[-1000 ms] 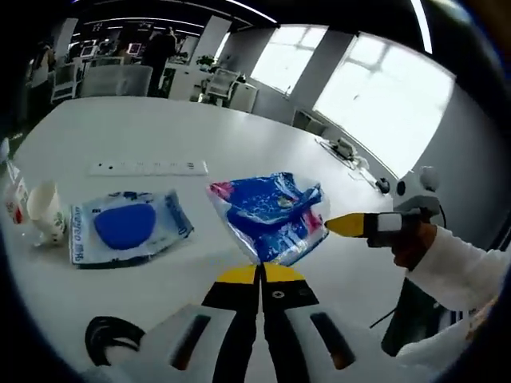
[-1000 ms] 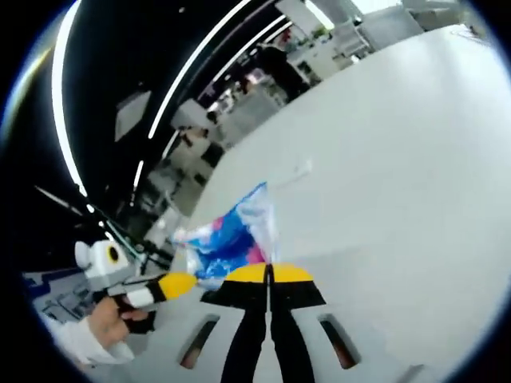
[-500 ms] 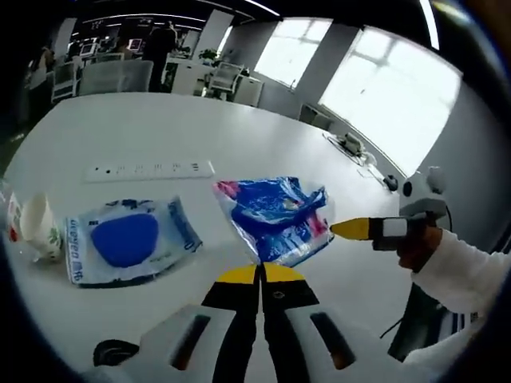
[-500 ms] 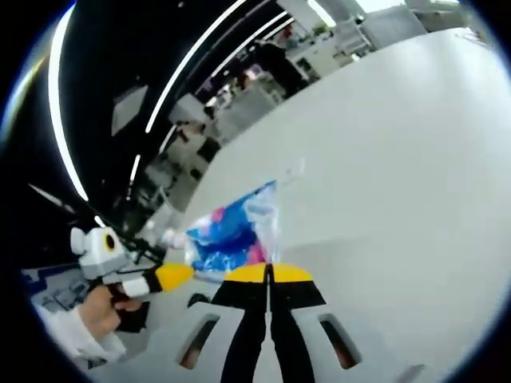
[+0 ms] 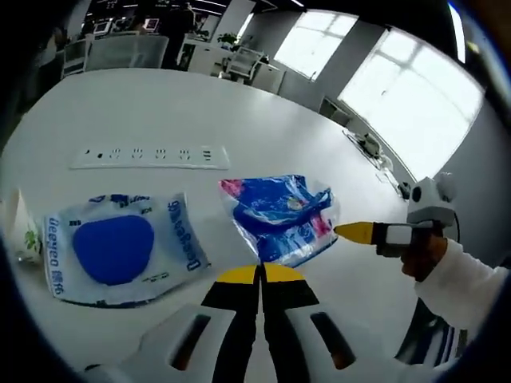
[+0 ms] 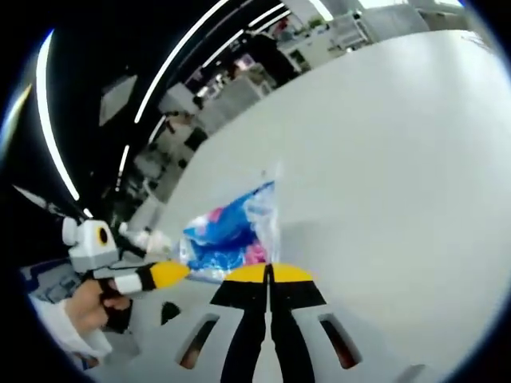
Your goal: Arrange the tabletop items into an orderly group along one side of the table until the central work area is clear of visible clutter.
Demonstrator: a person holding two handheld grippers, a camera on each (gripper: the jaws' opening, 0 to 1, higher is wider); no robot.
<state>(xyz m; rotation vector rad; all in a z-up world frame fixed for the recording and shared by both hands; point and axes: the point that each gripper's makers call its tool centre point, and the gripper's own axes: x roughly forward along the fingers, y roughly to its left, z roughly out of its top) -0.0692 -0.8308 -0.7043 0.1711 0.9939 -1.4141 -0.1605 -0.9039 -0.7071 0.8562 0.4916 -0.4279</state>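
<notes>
My left gripper point(image 5: 260, 275) pinches the blue snack bag point(image 5: 278, 215) | right gripper point(image 6: 269, 275) grips its opposite edge | white table point(image 5: 160, 112)

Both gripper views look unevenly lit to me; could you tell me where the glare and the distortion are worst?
Left gripper view: the windows are blown out white, and the white table bows under the fisheye. Right gripper view: ceiling light strips curve into arcs against a dark ceiling, the tabletop is washed pale, and the blue packet looks soft.
</notes>
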